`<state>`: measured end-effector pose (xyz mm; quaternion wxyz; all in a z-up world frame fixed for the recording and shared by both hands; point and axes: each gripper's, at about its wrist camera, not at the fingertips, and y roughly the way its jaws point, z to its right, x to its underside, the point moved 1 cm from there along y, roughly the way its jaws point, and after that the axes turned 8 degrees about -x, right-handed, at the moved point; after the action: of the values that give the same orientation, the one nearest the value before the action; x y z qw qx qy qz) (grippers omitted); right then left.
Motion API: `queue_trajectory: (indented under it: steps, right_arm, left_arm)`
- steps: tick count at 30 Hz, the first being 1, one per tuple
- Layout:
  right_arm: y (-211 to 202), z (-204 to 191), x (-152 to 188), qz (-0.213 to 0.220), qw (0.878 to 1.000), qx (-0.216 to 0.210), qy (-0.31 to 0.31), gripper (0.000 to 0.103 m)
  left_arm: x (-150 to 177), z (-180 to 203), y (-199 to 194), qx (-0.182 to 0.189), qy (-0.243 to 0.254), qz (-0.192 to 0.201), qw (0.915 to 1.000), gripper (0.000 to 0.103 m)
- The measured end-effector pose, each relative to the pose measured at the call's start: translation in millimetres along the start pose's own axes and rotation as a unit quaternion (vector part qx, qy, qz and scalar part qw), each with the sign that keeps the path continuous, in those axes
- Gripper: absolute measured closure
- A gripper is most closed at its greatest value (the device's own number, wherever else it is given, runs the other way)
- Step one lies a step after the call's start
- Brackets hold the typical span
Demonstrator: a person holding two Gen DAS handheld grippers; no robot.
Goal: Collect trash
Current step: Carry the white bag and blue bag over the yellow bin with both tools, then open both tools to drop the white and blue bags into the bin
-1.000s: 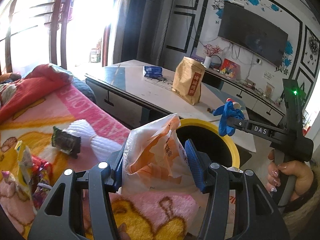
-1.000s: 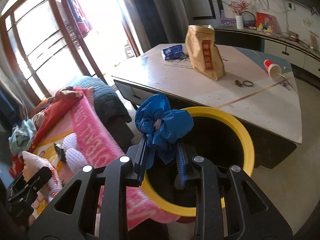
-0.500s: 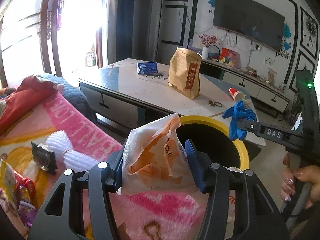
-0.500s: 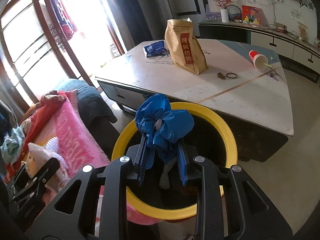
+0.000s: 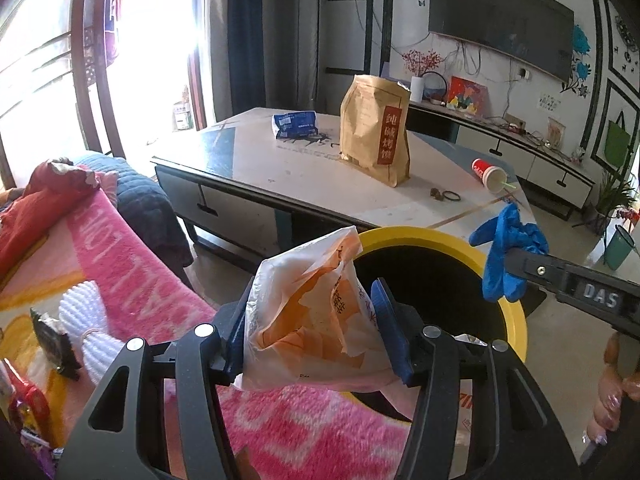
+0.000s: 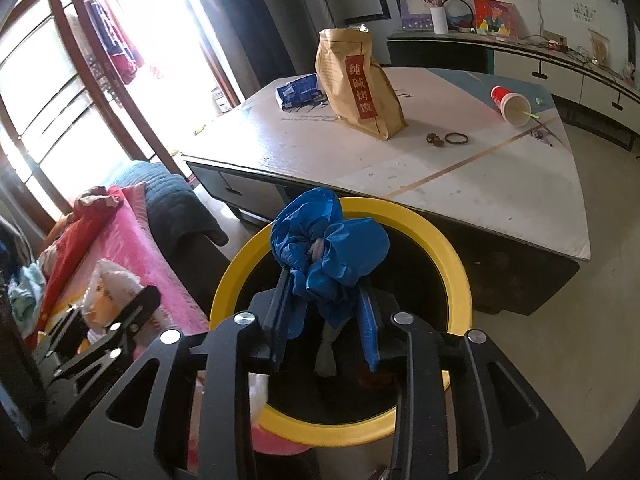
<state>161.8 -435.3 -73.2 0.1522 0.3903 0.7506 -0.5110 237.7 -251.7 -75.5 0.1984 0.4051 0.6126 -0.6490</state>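
Note:
An orange-and-white plastic bag is pinched in my left gripper, whose jaws are easing open a little. It hangs over the pink blanket, at the near-left rim of the yellow bin. A crumpled blue glove sits between the pads of my right gripper, above the bin's black opening. Those jaws are opening, and both pads still touch the glove. In the left wrist view the glove hangs from the right gripper's tip over the bin's far-right rim. The bag also shows in the right wrist view.
A low table behind the bin carries a brown paper bag, a blue packet, a tipped red cup and hair ties. The pink blanket holds wrappers at the left. A person's hand grips the right tool.
My left gripper has carried the bag to the right, up to the bin's rim. The right gripper has sunk over the bin, and its jaws stand wider around the glove.

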Motion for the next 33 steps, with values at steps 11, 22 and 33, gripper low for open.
queue_trajectory:
  steps: [11, 22, 33]
  right_arm:
    - [-3, -6, -1, 0.008, 1.000, -0.004, -0.006, 0.054]
    - [-15, -42, 3, 0.019, 0.998, -0.028, -0.045, 0.042]
    - [-30, -87, 13, 0.029, 0.993, -0.065, -0.092, 0.035]
  left_arm:
    - [-3, -21, -5, 0.026, -0.047, -0.004, 0.9985, 0.024]
    - [-1, -58, -46, 0.016, -0.083, 0.023, 0.9961, 0.013]
    - [9, -87, -83, -0.005, -0.100, 0.039, 0.9942, 0.008]
